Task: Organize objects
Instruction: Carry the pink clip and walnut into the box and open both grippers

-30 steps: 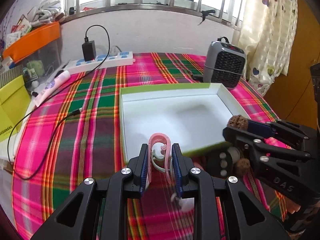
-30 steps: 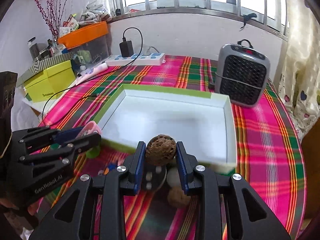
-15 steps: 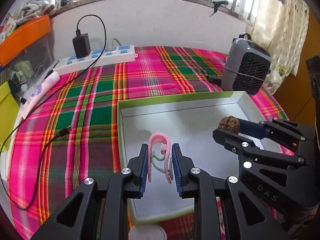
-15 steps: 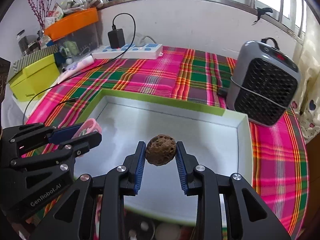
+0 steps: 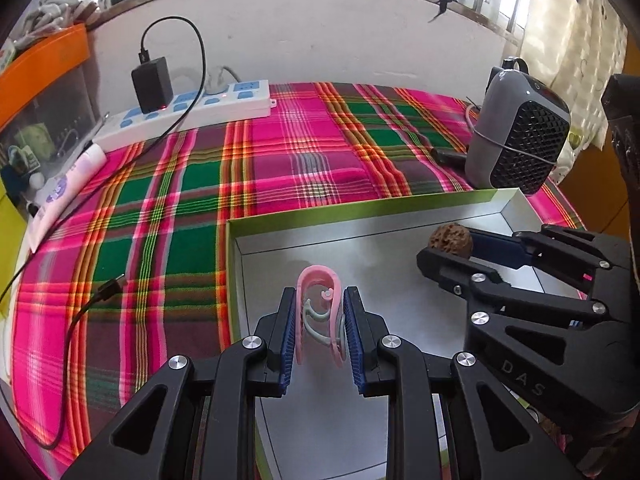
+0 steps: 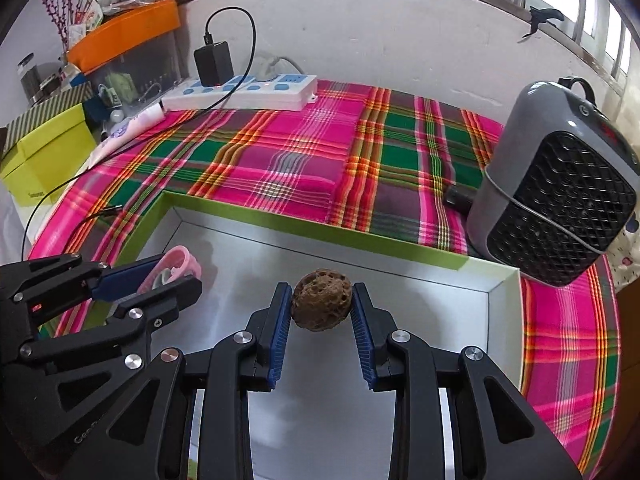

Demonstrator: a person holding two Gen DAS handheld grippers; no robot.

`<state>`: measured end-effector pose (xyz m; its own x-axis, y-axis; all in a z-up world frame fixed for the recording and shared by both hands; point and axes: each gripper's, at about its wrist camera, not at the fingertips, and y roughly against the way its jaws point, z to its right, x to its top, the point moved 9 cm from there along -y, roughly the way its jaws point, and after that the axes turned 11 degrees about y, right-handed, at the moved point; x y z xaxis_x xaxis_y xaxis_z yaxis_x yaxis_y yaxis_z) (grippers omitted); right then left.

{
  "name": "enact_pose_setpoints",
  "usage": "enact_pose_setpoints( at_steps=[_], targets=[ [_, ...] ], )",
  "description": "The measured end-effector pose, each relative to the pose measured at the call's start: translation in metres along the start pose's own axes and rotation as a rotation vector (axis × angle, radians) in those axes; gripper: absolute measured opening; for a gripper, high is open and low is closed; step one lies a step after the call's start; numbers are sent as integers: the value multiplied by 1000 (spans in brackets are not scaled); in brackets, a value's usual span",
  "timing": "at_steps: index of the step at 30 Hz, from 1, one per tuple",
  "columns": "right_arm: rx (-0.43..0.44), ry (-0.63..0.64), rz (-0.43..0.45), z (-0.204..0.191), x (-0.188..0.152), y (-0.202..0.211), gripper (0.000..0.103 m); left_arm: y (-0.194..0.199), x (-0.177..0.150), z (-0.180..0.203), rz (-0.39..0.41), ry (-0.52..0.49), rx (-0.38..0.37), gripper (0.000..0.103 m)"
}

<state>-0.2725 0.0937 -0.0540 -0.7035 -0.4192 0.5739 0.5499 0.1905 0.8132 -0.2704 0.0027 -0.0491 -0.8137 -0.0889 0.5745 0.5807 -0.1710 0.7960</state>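
- left gripper (image 5: 319,322) fingers clenched on the pink clip (image 5: 318,312), its long axis upright, above the box (image 5: 360,208) near its left edge
- right gripper (image 6: 321,316) fingers clenched on the brown nut (image 6: 322,305), above the box's middle; each drop lies straight below

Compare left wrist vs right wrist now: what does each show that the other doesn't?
Left wrist only: the cable's loose plug end lying on the plaid cloth.

Right wrist only: the yellow-green box and the branches with pink buds.

Both: left gripper shut on the pink clip, right gripper shut on the walnut, both over the white tray, plus power strip and heater.
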Motion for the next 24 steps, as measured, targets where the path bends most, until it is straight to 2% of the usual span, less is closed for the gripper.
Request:
enact_pose_setpoints(
  at_steps=[9, 22, 24],
  targets=[
    [-12, -2, -34, 2, -3, -8, 31, -5, 0, 1, -3, -12, 15, 22],
    [1, -12, -35, 2, -3, -8, 31, -6, 0, 1, -8, -11, 22, 23],
    [-1, -21, -31, 3, -2, -7, 35, -6, 0, 1, -9, -11, 19, 25]
  ],
)
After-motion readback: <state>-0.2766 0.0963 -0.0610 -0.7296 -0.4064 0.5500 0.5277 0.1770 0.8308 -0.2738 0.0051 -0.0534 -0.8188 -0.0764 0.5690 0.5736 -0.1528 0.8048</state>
